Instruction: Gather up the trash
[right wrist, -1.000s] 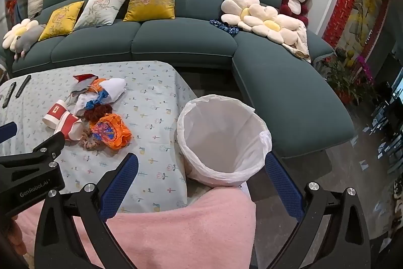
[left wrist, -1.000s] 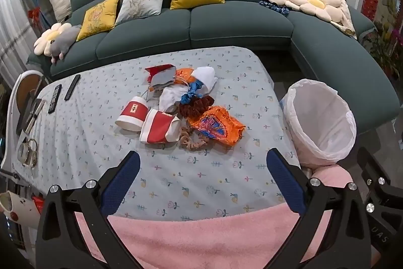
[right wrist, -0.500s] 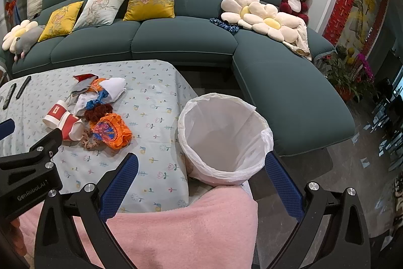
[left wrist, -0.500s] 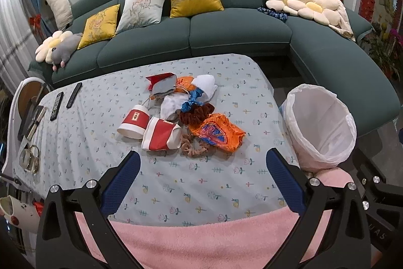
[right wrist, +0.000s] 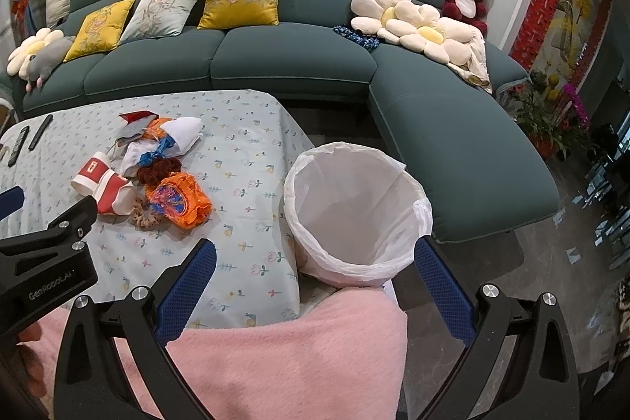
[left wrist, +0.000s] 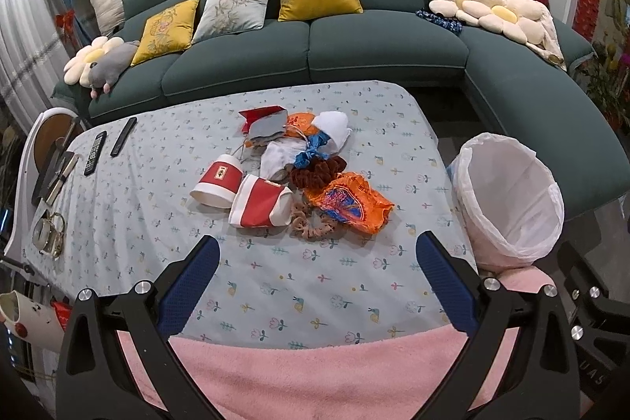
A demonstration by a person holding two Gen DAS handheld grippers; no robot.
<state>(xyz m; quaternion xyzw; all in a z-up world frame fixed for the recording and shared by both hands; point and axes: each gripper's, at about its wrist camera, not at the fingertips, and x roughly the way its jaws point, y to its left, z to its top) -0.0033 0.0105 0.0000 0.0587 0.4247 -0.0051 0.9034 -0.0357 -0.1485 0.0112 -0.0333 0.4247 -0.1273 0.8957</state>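
Your left gripper (left wrist: 315, 286) hangs wide open over the near edge of the table (left wrist: 275, 278), gripping nothing. Your right gripper (right wrist: 315, 286) is also spread wide and empty, aimed at the white-lined bin (right wrist: 354, 207) just beside the table's right edge. The trash sits in a pile mid-table: two red and white paper cups (left wrist: 236, 191), an orange wrapper (left wrist: 348, 201), white tissue (left wrist: 334, 128) and a brown scrunchie (left wrist: 319, 172), all touching or overlapping.

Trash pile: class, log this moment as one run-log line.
stage: approach | left tool: open, empty | right tool: open, empty | trash pile: on table | bin: lined, beside table
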